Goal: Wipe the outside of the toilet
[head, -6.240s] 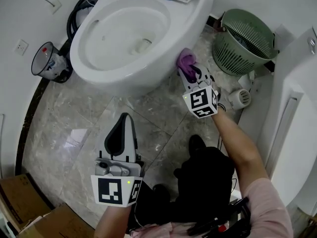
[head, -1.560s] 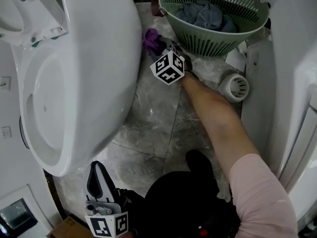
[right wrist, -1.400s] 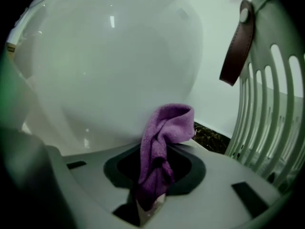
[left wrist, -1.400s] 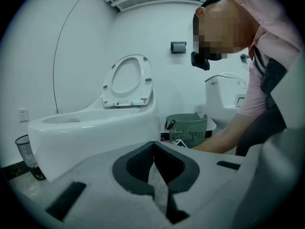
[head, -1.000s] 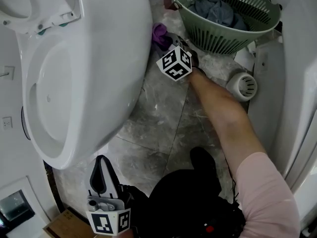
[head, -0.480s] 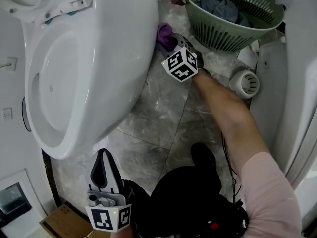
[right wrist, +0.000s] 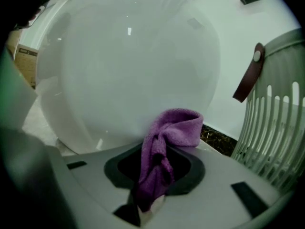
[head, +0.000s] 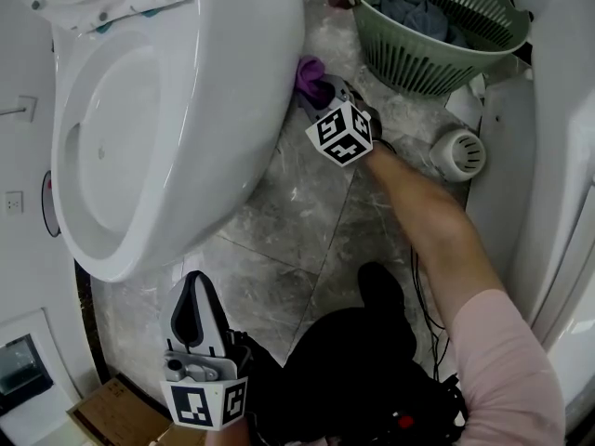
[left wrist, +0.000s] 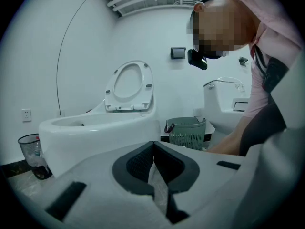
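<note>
- Two grippers are showing in the head view, and only my right gripper [head: 321, 89] is working. Its jaws are clamping a bunched purple cloth [head: 310, 71], with the free fold sticking out past the tips.
- My left gripper [head: 195, 291] is hanging idle at the near left, low over the marble floor [head: 307, 221]. Its jaws are pressed together with nothing between them.
- Low on the right side of the toilet [head: 186, 91], the cloth is lying against the bowl's outer wall, as far as I can tell, close to the floor. I am judging the wipe to be partway along, with much of the outside not yet covered.
- Slipping is my first worry: the right gripper view shows the jaws pinching only a narrow twist of the cloth [right wrist: 167, 137]. A hard drag along the porcelain could pull it free.
- Scraping is the second. If I am tilting the right gripper [right wrist: 155, 168] too steeply, its hard tips rather than the fabric could be meeting the toilet [right wrist: 128, 66].
- Space is tight here. A green laundry basket [head: 428, 35] is standing just right of my hand, so a wide stroke could knock it.
- Working this low, the hanging fold could be sweeping the floor and smearing grit onto the bowl.
</note>
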A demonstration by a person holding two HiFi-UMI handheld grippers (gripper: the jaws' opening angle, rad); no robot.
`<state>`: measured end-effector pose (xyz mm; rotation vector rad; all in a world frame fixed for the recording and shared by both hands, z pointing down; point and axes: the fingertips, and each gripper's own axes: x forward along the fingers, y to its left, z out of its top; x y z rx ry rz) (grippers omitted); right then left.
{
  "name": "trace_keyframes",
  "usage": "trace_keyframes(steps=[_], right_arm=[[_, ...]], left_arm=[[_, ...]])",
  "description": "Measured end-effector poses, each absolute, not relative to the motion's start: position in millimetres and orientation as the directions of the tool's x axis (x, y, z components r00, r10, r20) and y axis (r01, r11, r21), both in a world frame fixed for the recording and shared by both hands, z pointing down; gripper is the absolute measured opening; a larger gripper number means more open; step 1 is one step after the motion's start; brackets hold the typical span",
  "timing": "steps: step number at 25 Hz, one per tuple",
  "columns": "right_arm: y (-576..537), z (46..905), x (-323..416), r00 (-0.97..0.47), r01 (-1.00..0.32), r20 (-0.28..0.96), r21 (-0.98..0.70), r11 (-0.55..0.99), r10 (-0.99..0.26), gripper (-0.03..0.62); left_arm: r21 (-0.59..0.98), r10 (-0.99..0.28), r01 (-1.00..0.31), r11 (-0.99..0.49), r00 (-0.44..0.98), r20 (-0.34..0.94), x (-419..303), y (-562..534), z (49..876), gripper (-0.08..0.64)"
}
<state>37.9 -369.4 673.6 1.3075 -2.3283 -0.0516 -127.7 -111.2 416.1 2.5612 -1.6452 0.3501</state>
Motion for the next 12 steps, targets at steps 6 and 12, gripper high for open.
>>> trace_keyframes(steps=[6, 12], right_arm=[[-353.1, 673.1, 27.2, -0.453, -0.79, 0.384, 0.245, 0.562, -0.805, 0.103], [-337.2, 671.7, 17.6, -0.461, -0.785, 0.391, 0.24, 0.572, -0.797, 0.103]], left_arm=[[-0.05, -0.888, -0.905, -0.423, 0.403, 0.221, -130.1, -105.0, 413.2, 0.008], [-0.05, -0.89, -0.904, -0.424, 0.406, 0.209, -134.7, -96.9, 408.3, 0.008]])
